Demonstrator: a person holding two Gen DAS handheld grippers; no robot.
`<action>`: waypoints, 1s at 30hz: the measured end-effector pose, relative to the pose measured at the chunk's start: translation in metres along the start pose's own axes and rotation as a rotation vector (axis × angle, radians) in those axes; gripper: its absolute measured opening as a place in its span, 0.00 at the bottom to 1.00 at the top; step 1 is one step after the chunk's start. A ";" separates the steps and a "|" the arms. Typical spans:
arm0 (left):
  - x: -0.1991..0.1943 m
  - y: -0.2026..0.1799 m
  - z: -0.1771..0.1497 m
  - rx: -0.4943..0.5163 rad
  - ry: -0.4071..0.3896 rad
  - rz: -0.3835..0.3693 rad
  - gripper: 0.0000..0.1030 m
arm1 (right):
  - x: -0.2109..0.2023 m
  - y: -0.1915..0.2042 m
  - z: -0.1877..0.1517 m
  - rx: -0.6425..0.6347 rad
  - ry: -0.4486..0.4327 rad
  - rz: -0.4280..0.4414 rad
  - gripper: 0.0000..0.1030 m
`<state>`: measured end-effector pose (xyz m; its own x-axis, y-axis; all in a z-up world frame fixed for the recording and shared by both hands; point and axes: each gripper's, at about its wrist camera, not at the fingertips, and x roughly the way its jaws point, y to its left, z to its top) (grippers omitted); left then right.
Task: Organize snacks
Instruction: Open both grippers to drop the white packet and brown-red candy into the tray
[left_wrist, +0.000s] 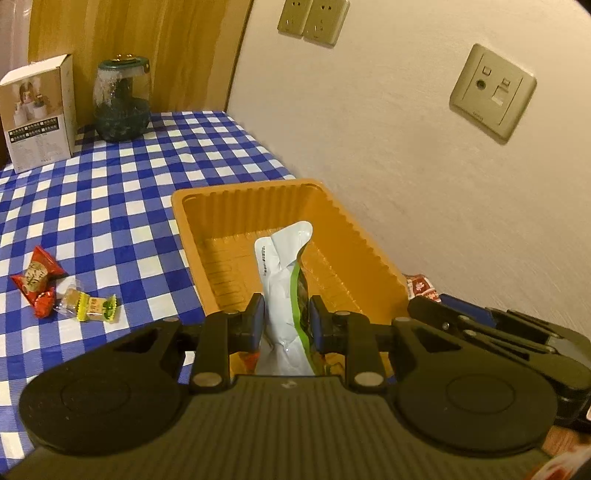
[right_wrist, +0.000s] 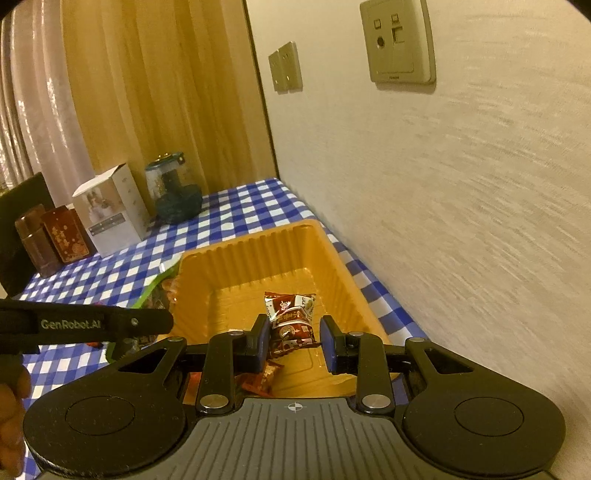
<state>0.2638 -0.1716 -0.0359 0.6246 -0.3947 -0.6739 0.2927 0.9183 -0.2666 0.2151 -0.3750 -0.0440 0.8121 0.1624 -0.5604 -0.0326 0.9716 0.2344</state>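
Observation:
My left gripper (left_wrist: 286, 319) is shut on a white and green snack bag (left_wrist: 282, 284), which stands up over the near end of the orange plastic tray (left_wrist: 177, 206). At the tray's right side, my right gripper (left_wrist: 428, 301) is shut on a red snack packet (left_wrist: 419, 286). In the right wrist view that gripper (right_wrist: 293, 334) hangs over the tray (right_wrist: 236, 247) with the red packet (right_wrist: 291, 314) between its pads. Another red-orange packet (right_wrist: 264, 376) lies on the tray floor below. The green bag's edge (right_wrist: 155, 291) shows by the tray's left rim.
A red packet (left_wrist: 35, 280) and a yellow-green candy (left_wrist: 90, 306) lie on the blue checked cloth left of the tray. A white box (left_wrist: 37, 110), a glass jar (left_wrist: 122, 103) and dark red tins (right_wrist: 55, 236) stand at the back. The wall runs close along the tray's right.

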 end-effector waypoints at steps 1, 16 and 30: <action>0.003 0.000 -0.001 0.000 0.005 0.000 0.24 | 0.002 0.000 0.000 0.000 0.002 0.000 0.29; -0.007 0.014 -0.004 -0.012 -0.030 0.010 0.31 | 0.008 -0.007 -0.007 0.014 0.014 -0.002 0.29; -0.008 0.002 -0.046 0.193 0.125 -0.095 0.17 | 0.012 -0.005 -0.009 0.016 0.016 0.002 0.29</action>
<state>0.2258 -0.1656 -0.0628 0.4968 -0.4612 -0.7352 0.4865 0.8495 -0.2041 0.2194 -0.3766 -0.0593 0.8023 0.1676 -0.5728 -0.0251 0.9684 0.2482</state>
